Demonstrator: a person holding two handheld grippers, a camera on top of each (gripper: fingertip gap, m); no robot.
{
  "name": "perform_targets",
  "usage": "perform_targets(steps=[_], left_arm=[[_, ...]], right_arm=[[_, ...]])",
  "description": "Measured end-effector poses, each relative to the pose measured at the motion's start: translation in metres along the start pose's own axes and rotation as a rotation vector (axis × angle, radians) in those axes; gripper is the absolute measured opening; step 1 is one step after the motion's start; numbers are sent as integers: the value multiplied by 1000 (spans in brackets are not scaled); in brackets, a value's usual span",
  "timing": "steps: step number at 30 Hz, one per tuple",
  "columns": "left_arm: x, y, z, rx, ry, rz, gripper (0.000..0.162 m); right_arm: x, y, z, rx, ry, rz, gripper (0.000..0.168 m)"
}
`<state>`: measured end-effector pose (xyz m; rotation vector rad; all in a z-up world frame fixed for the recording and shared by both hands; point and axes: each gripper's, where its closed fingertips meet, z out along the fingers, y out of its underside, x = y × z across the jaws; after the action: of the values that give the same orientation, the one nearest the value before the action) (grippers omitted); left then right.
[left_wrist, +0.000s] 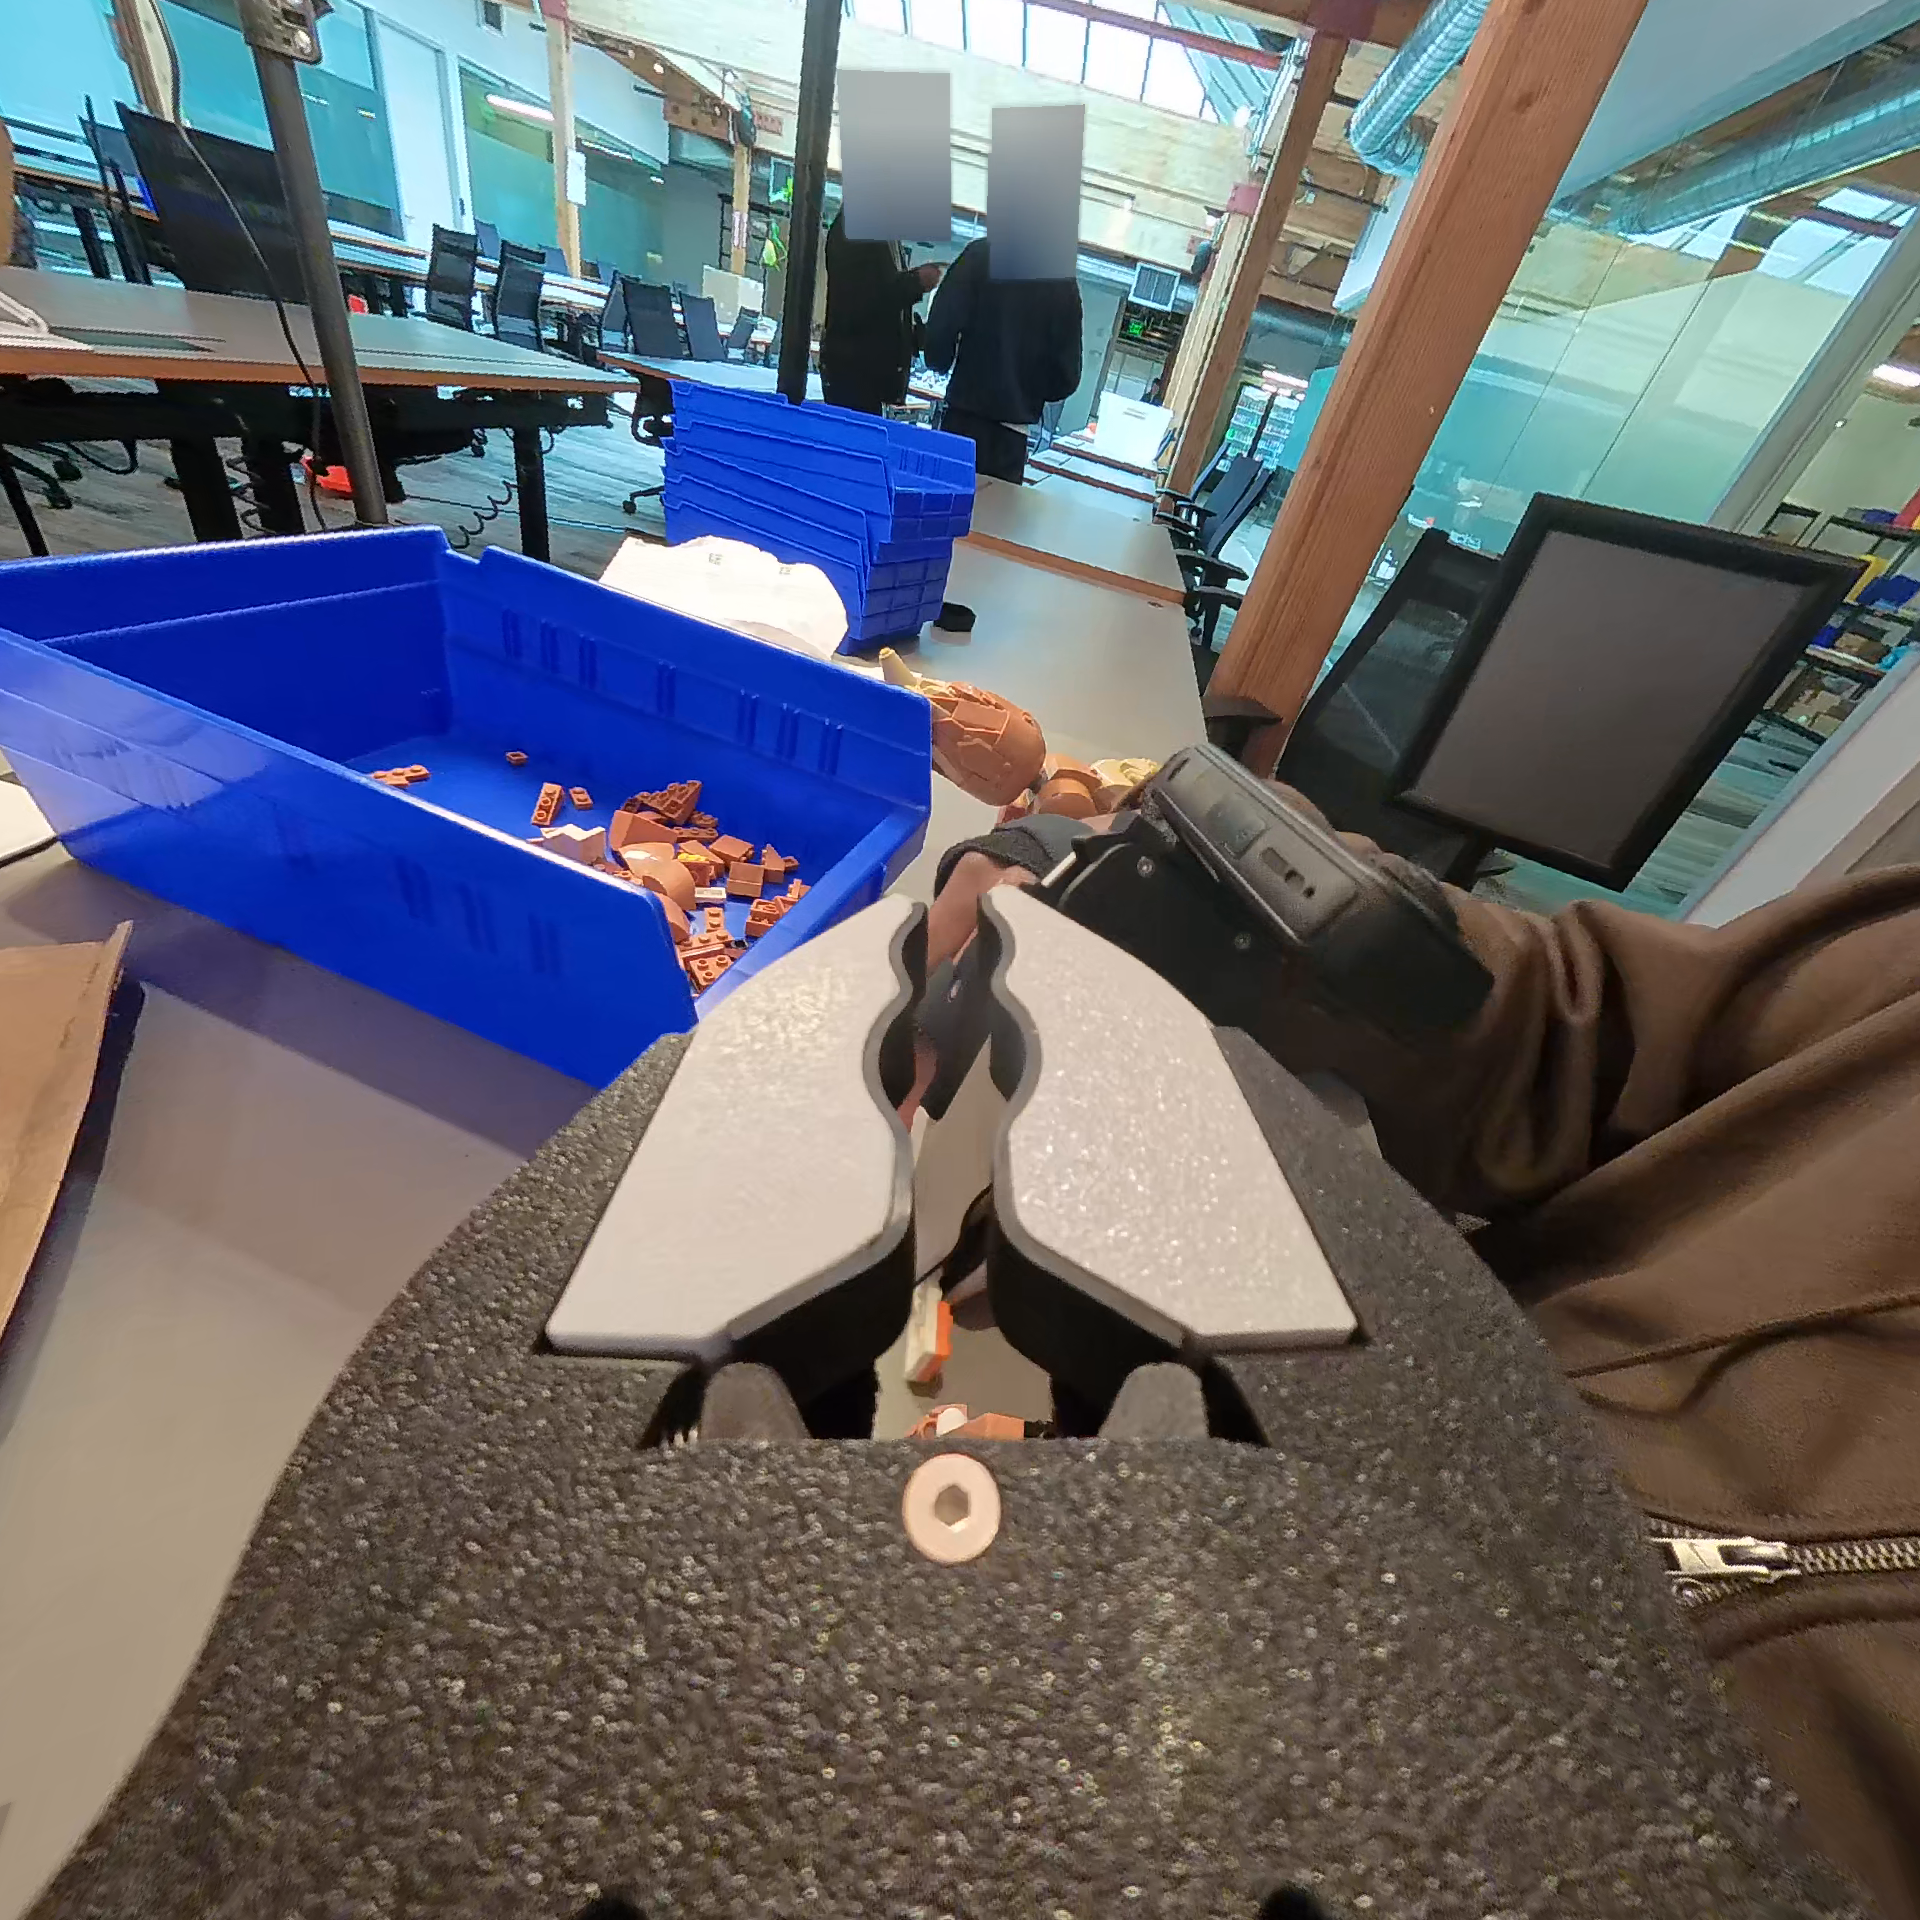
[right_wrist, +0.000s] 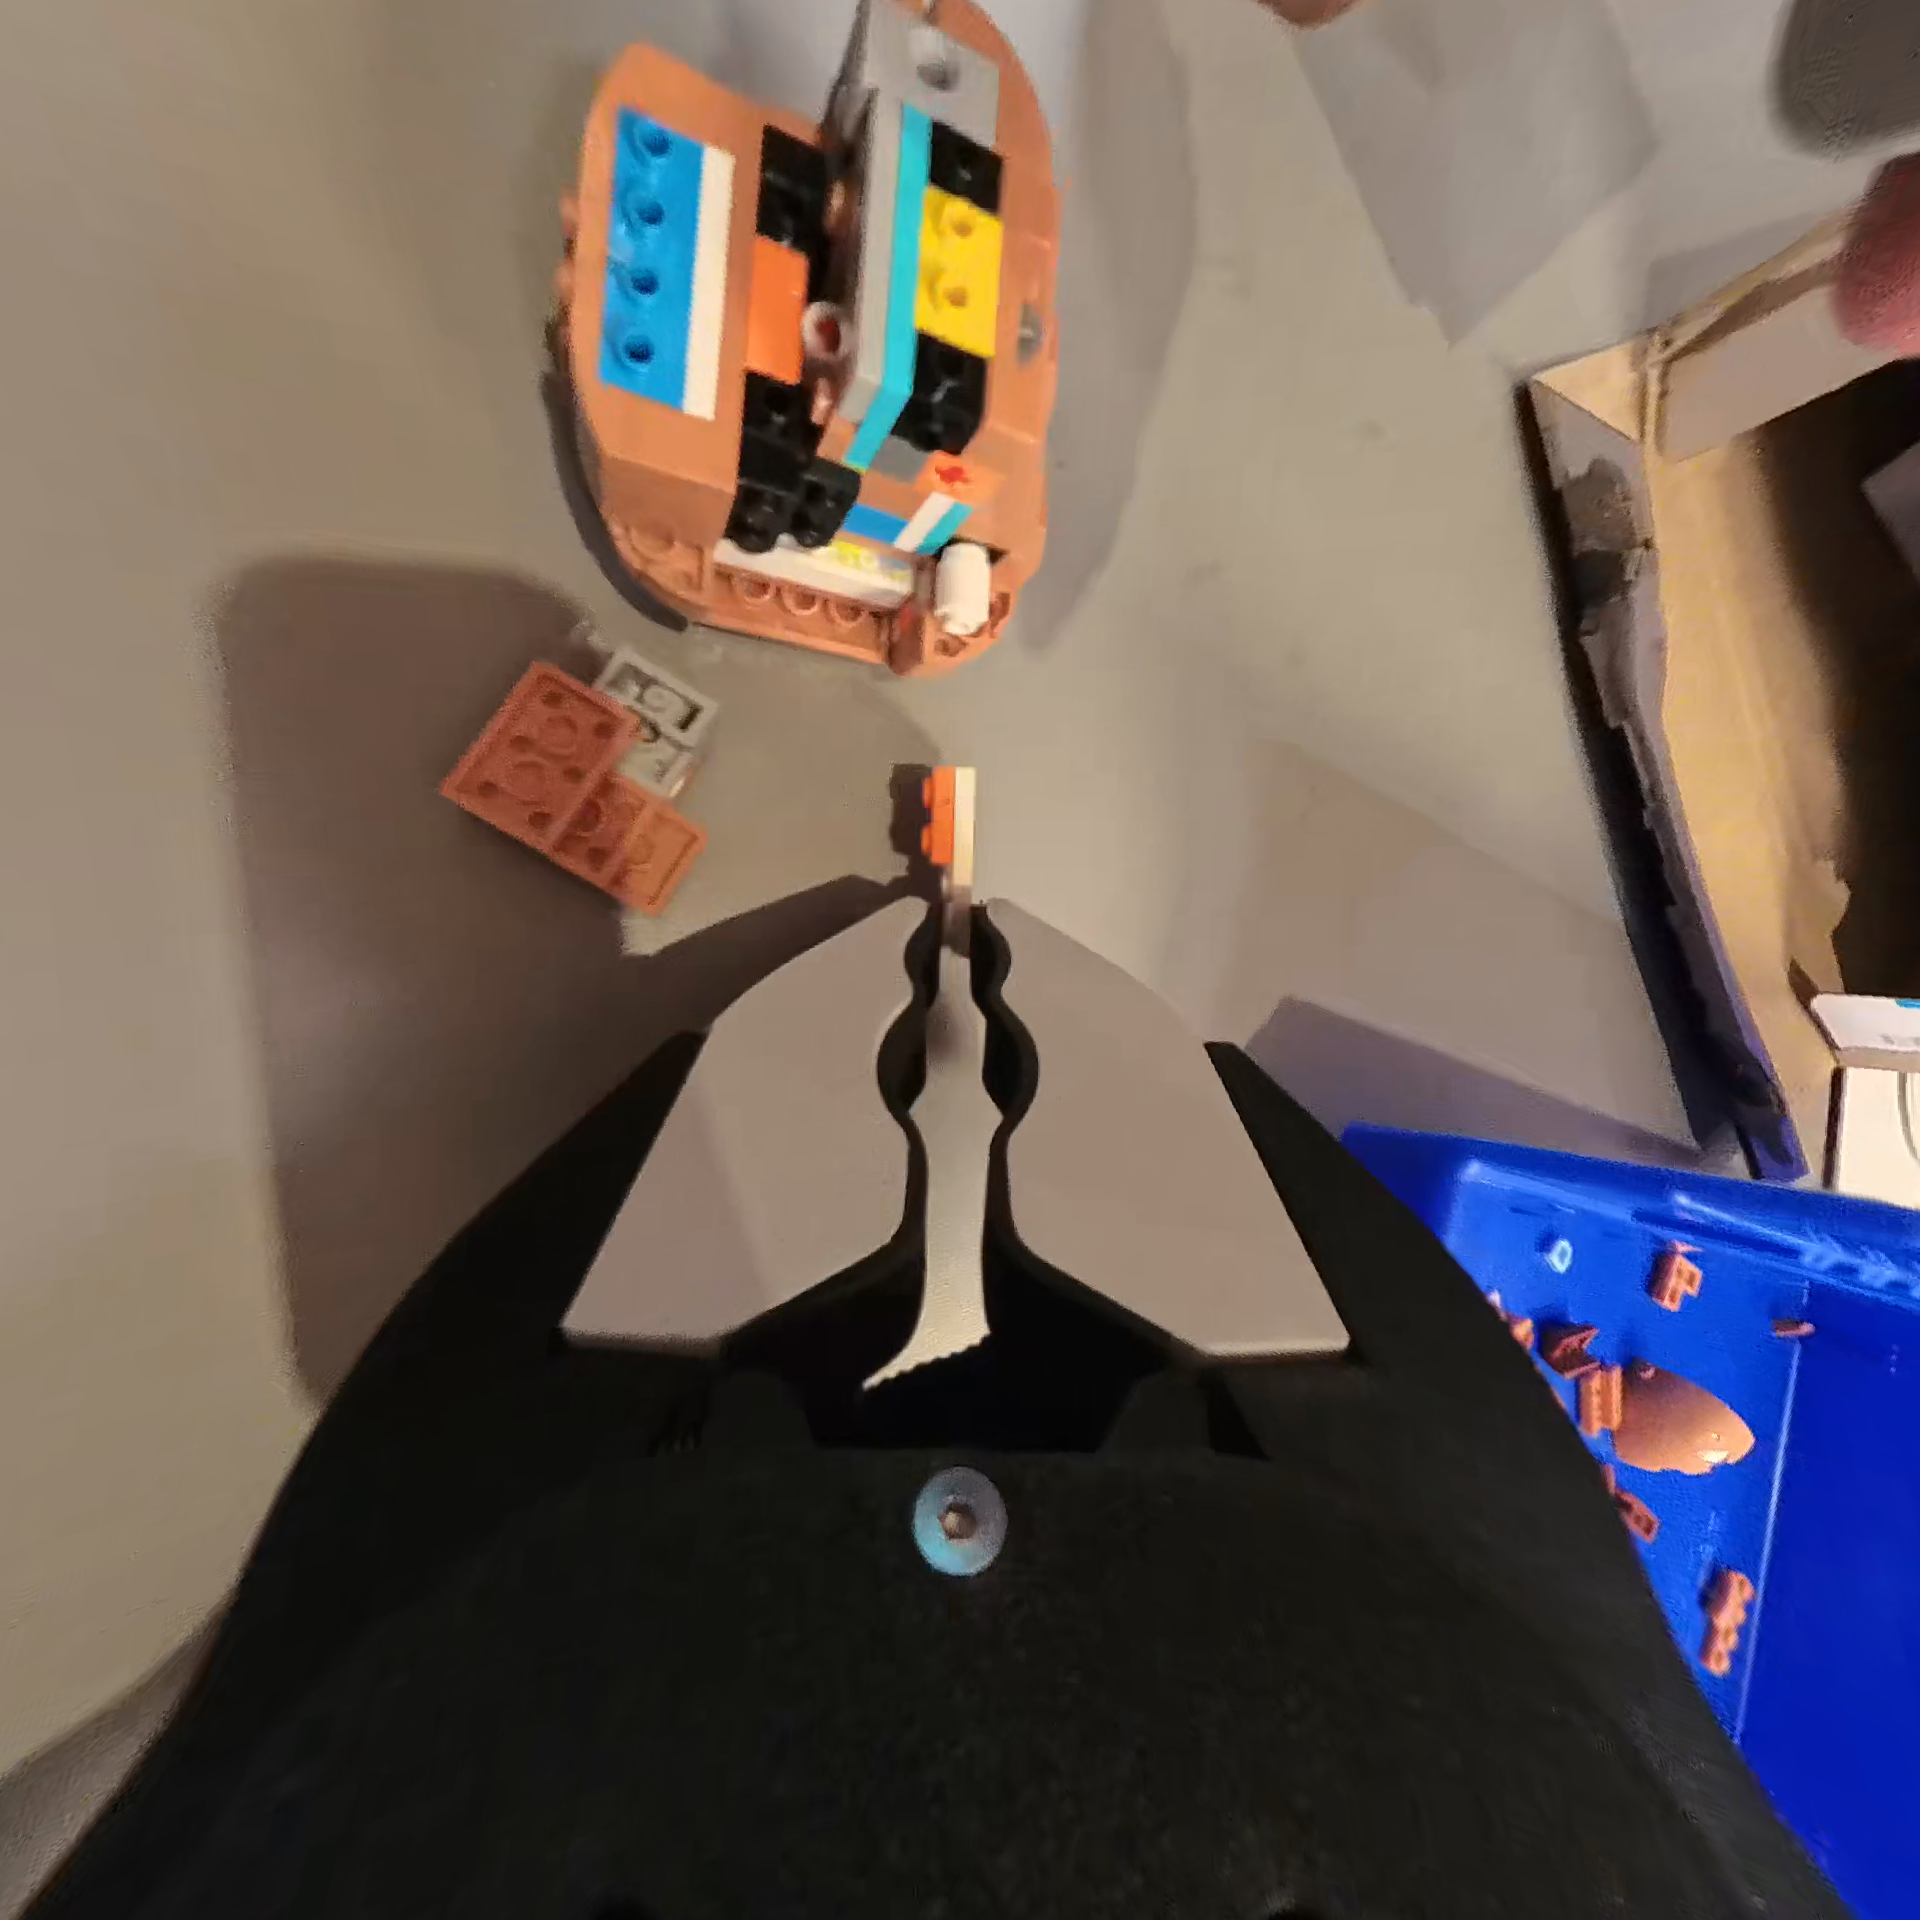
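Your right gripper (right_wrist: 957, 914) is pinched on a small stack of plates (right_wrist: 954, 821) — orange on one side, white on the other — held by its near end just above centre frame in the right wrist view. Only the tips have it; most of the piece sticks out beyond them. It looks light and rigid, hard smooth plastic, so it will likely want to pivot or slip if it is bumped sideways. A bite further along the flat faces would probably steady it. The two layers may also split apart under a twist.

Beyond it, at upper centre, sits the brick model (right_wrist: 810, 343), a brown hull with blue, yellow and black bricks showing. It lies apart from the stack, on the grey table (right_wrist: 260, 312). Left of centre lie loose brown plates (right_wrist: 571, 784) over a grey one. The model seems sturdy as a lump but could shed parts if pressed at an edge.

At lower right is the blue bin (right_wrist: 1621, 1558), with brown pieces scattered inside.

Your left gripper (left_wrist: 951, 935) is in the middle of the left wrist view, its tips close together with a narrow gap and nothing between them. Just behind it is your right hand (left_wrist: 1195, 883), gloved, with a black device strapped on. The bin fills the left of that frame.
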<state>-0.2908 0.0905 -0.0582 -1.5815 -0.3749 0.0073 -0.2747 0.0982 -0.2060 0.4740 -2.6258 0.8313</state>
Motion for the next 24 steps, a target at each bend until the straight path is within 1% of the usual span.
perform_targets(steps=[1,3,7,9,11,13,17,21,24], left_arm=[[0,0,0,-1,-1,4,9],[-1,-1,0,4,-7,13,9],[-3,-7,-3,40,-31,36,10],[-4,-16,-6,97,-51,63,13],[-1,-29,-11,176,-56,98,14],[5,-39,-16,244,-37,124,15],[18,-47,-20,310,30,166,16],[28,-41,-14,290,86,191,16],[33,-31,-6,248,97,212,16]], right_arm=[[4,-2,-3,14,14,24,4],[22,-12,-14,96,83,98,4],[57,-43,-55,392,197,288,4],[69,-58,-76,555,222,376,4],[72,-72,-94,716,182,444,4],[70,-85,-109,869,100,507,4],[71,-98,-129,1099,-60,639,4],[78,-100,-143,1253,-121,725,4],[76,-104,-144,1284,-149,726,4]])
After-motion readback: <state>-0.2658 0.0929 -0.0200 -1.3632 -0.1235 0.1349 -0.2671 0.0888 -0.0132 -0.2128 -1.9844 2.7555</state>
